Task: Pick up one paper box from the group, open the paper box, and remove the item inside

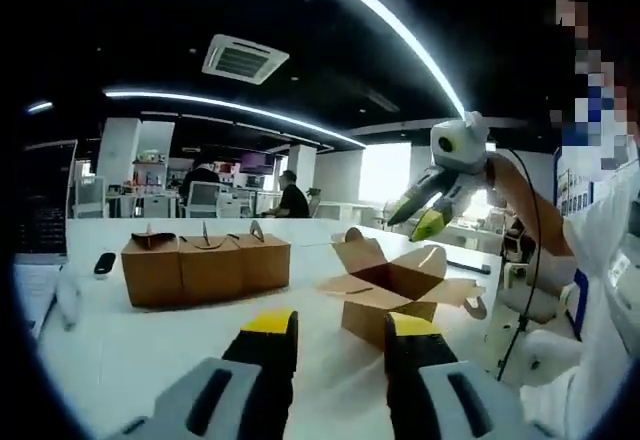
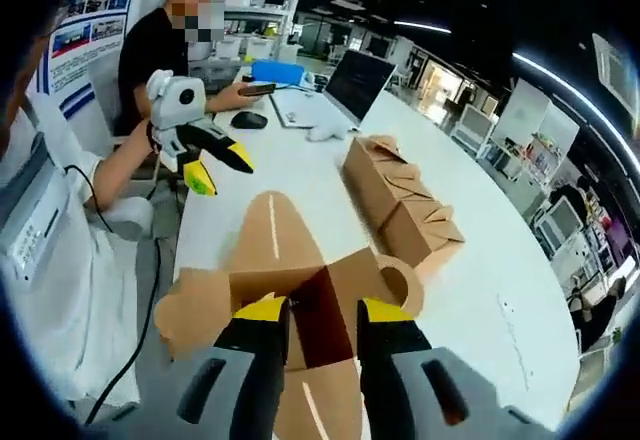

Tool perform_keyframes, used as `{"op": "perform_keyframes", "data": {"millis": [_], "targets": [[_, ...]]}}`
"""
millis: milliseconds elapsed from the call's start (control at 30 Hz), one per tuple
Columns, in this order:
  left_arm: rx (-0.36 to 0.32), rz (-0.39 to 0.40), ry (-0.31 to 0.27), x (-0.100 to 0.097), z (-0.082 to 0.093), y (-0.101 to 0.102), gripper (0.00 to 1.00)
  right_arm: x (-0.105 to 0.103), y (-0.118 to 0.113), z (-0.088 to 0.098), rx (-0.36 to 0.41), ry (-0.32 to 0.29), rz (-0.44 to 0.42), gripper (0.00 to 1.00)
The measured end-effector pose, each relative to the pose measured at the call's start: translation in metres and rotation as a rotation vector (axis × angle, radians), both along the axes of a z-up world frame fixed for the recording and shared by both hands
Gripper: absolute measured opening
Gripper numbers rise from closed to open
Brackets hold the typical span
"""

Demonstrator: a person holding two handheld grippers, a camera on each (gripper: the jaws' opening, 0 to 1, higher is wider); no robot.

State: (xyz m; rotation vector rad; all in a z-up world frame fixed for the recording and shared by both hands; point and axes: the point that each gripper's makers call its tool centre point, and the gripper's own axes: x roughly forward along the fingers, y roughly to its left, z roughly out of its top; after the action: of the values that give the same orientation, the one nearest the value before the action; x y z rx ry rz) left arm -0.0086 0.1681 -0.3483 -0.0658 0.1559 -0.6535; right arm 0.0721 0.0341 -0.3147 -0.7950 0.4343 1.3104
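Yellow-tipped jaws of the right gripper (image 2: pixel 322 312) stand apart above the opened paper box (image 2: pixel 300 300) on the white table (image 2: pixel 500 300). The left gripper (image 1: pixel 340 328), also parted and empty, faces that box beside three closed boxes (image 1: pixel 205 268); the right gripper view alone shows a laptop (image 2: pixel 355 85).

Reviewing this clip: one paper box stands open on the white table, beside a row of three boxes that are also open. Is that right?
Not quite. The row of three paper boxes is closed, as the left gripper view shows; only the open paper box on the white table has its flaps spread.

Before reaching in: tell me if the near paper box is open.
Open. The near paper box has its top flaps spread outward; its contents cannot be seen.
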Motion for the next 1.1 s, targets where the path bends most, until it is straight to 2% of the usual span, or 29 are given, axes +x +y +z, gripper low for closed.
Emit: {"op": "perform_keyframes", "data": {"millis": [133,300,833,1100], "targets": [[-0.004,0.002,0.0,0.001,0.001,0.001,0.36,0.0,0.006,-0.006,-0.019,0.011,0.011,0.28],[-0.01,-0.001,-0.004,0.001,0.002,0.002,0.36,-0.001,0.013,-0.019,-0.079,0.019,0.041,0.28],[-0.007,-0.014,-0.001,0.001,-0.003,-0.005,0.36,-0.014,0.029,-0.049,-0.241,0.013,0.189,0.28],[-0.008,-0.008,0.012,0.003,-0.008,-0.003,0.36,-0.022,0.033,-0.06,-0.28,0.02,0.249,0.28]]}}
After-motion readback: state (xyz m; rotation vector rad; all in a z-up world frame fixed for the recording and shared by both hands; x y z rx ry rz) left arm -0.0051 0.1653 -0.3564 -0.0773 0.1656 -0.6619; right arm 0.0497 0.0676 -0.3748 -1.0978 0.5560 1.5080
